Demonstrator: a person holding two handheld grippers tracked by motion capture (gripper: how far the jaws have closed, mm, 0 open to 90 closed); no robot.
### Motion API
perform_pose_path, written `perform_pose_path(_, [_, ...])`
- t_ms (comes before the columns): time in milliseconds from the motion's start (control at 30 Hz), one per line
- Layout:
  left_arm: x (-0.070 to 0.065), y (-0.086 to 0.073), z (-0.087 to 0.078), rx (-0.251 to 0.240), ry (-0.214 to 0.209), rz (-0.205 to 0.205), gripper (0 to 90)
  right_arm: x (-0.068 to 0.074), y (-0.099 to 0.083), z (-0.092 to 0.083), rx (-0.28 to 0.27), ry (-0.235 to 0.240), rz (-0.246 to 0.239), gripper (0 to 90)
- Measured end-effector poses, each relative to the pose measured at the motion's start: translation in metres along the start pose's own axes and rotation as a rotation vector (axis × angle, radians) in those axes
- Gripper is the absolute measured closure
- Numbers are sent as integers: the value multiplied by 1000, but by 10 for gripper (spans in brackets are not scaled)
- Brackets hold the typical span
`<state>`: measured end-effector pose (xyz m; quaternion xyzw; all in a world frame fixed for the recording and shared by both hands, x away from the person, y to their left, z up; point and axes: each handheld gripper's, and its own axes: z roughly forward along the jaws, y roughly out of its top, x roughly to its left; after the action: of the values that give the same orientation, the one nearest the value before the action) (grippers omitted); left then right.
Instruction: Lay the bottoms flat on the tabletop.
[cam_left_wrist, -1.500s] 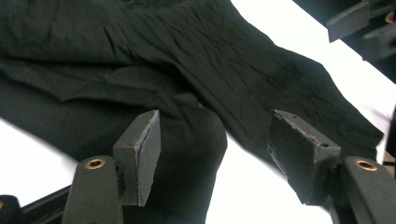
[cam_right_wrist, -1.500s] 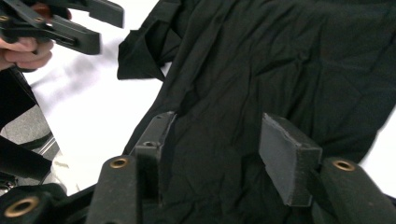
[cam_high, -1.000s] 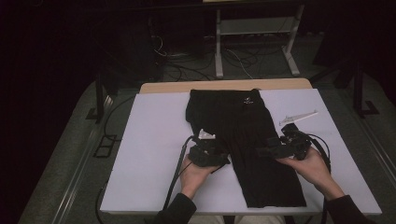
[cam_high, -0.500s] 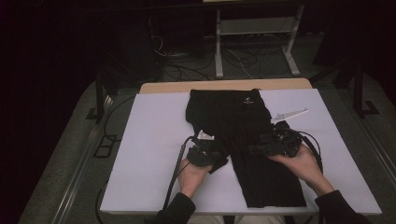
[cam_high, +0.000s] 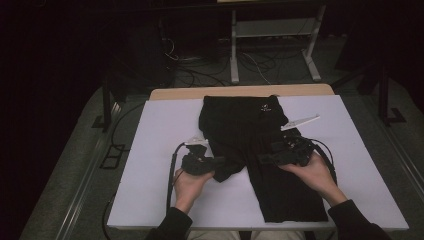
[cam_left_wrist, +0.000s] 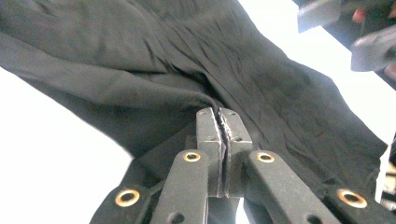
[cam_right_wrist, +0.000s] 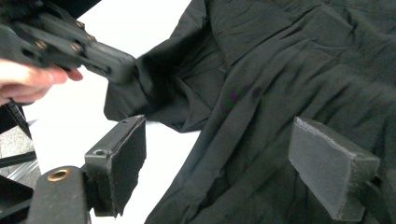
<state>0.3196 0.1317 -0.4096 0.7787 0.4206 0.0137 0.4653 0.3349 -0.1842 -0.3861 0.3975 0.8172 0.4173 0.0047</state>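
Note:
A black garment (cam_high: 240, 125) lies spread on the white table (cam_high: 150, 150), one long leg reaching toward the front edge. My left gripper (cam_high: 220, 162) is shut on a fold of the garment's left leg (cam_left_wrist: 140, 60); in the left gripper view the jaws (cam_left_wrist: 218, 114) meet with cloth pinched between the tips. My right gripper (cam_high: 262, 158) hovers over the middle of the garment (cam_right_wrist: 280, 70). Its jaws (cam_right_wrist: 217, 128) have just been opening and stand wide, with the pads off the cloth below. The left gripper (cam_right_wrist: 112, 60) shows at the upper left of the right gripper view.
A wooden edge (cam_high: 240, 91) runs along the table's back. Beyond it stand a metal rack (cam_high: 270, 45) and loose cables on a dark floor. Bare white table surface lies on both sides of the garment.
The left gripper's jaws have closed on the fold and the hand has drawn it slightly left and up. The right gripper has moved left over the garment.

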Motion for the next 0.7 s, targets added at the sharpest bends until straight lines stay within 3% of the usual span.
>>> perform_pose_path(267, [27, -2, -29, -99, 17, -75, 874, 6, 6, 14, 5, 15, -2, 191])
perform_pose_path(533, [47, -10, -36, -140, 45, -119, 874, 15, 10, 33, 22, 40, 0, 208])
perform_pose_path(700, [55, -11, -36, -160, 48, -126, 874, 19, 10, 47, 31, 62, 12, 231])
